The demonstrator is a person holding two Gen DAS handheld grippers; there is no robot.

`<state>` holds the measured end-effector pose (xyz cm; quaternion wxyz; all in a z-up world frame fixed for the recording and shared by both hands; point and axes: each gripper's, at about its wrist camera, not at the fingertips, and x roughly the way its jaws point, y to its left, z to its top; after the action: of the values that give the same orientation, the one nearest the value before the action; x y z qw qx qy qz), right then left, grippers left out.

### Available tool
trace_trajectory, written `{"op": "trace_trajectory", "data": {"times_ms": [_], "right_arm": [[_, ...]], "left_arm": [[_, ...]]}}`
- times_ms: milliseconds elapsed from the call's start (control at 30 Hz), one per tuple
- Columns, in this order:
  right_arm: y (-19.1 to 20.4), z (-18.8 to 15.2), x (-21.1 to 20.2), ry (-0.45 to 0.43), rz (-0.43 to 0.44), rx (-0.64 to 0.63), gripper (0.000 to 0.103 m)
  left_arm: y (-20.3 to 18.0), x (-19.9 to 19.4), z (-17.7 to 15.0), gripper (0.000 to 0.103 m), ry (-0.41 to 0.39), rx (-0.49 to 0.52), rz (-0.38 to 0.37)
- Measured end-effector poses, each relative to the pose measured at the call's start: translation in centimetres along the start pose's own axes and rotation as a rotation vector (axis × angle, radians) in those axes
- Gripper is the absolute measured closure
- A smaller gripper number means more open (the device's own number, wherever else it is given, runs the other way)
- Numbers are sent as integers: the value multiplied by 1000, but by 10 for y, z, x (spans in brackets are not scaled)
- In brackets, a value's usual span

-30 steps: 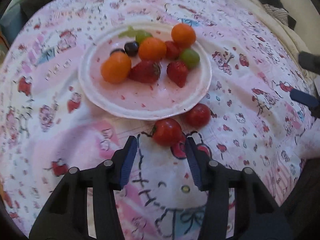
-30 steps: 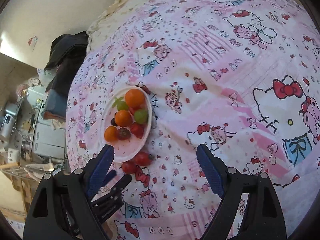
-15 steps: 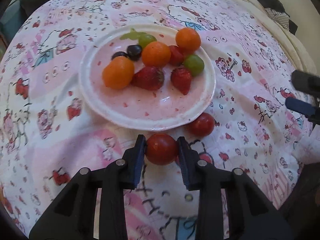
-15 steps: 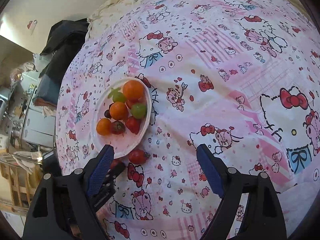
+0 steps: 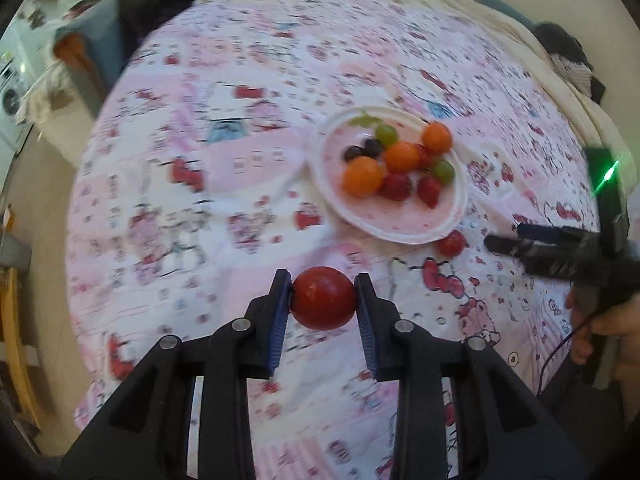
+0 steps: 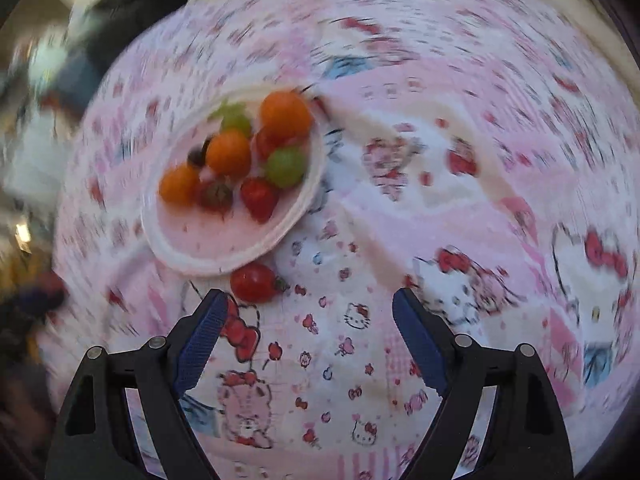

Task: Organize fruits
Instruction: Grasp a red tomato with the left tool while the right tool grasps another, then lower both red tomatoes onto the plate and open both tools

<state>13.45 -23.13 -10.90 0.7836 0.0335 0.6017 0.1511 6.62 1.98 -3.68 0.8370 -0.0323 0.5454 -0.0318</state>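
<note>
My left gripper is shut on a red tomato and holds it above the bedspread, well back from the white plate. The plate carries oranges, strawberries, green grapes and dark grapes. A second red tomato lies on the cloth just beside the plate's near rim; it also shows in the right wrist view. My right gripper is open and empty, with that tomato just ahead of its left finger. The plate sits beyond it. The right gripper also shows at the right of the left wrist view.
A pink cartoon-print bedspread covers the bed. Dark clothes lie at the far left edge, more clothing at the far right. Furniture and appliances stand beyond the bed's left side.
My left gripper has lifted the red tomato off the cloth and pulled back from the plate. My right gripper has moved in close to the second tomato, still open.
</note>
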Motion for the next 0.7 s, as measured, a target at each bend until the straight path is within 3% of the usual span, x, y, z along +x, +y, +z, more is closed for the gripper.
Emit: {"op": "trace_trajectory", "data": {"times_ms": [200,367,600,667,700], "right_arm": [[38,-5,28,43,-40,-196,27],[47,-3,47,43,-80,-257,30],[52,1,57,3,-111,-317,37],[53,1,59,5,-112,-334,51],[53,1,58,7,-100,-338,66]], "left_arm": [[30,-3,-3,75,-22,-119,-4],[36,-10,-1,75,-67,-142,9],[33,4,4,75,-46,-160,-1],[30,6,5,75,-48,-152,4],[30,7,5,75,-49,-150,4]]}}
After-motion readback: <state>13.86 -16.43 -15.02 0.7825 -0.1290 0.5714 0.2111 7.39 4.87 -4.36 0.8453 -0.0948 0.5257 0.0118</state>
